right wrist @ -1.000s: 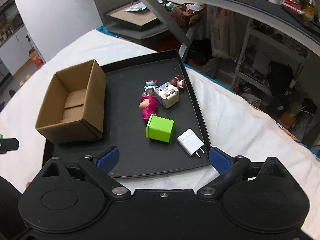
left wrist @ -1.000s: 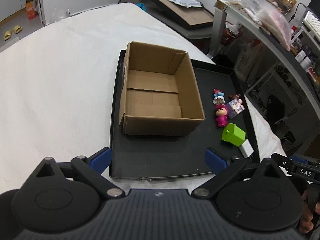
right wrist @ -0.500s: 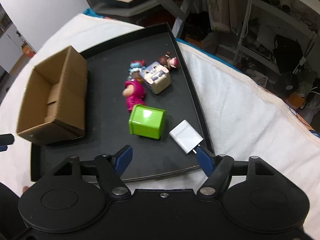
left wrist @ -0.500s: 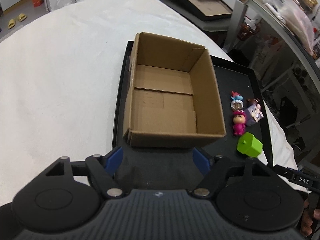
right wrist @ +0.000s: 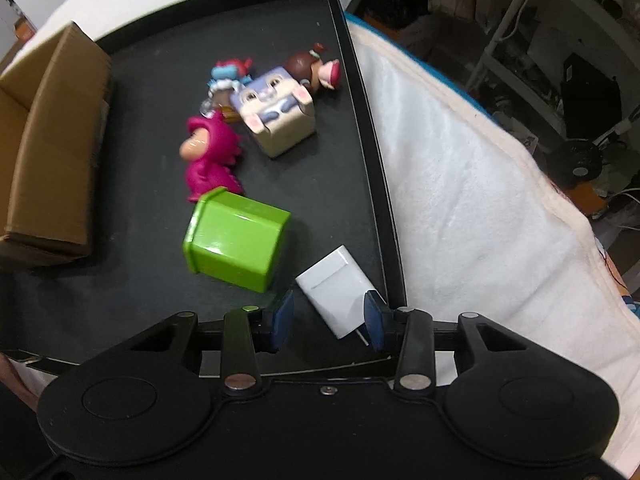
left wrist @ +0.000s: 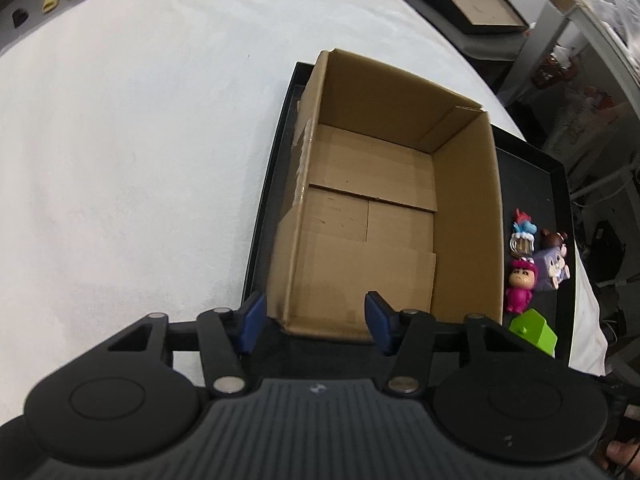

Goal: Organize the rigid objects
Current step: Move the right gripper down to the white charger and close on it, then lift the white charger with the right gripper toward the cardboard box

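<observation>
The tray (right wrist: 362, 92) is black. The cardboard box (left wrist: 384, 184) is plain brown inside and out. The cloth (left wrist: 132, 132) over the tabletop is white and fluffy, with a thin blue edge on the right wrist view. One little toy (right wrist: 212, 160) is bright pink with a pale face. The cube toy (right wrist: 276, 114) is cream with a purple top and a bunny face with pink ears. A small doll (right wrist: 316, 68) has brown hair and a pink hat. Another toy (right wrist: 230, 74) is blue, red and white. The tub (right wrist: 234, 240) is shiny lime green. The plug (right wrist: 338, 290) is white. Both grippers are black with blue fingers (left wrist: 252, 322).
</observation>
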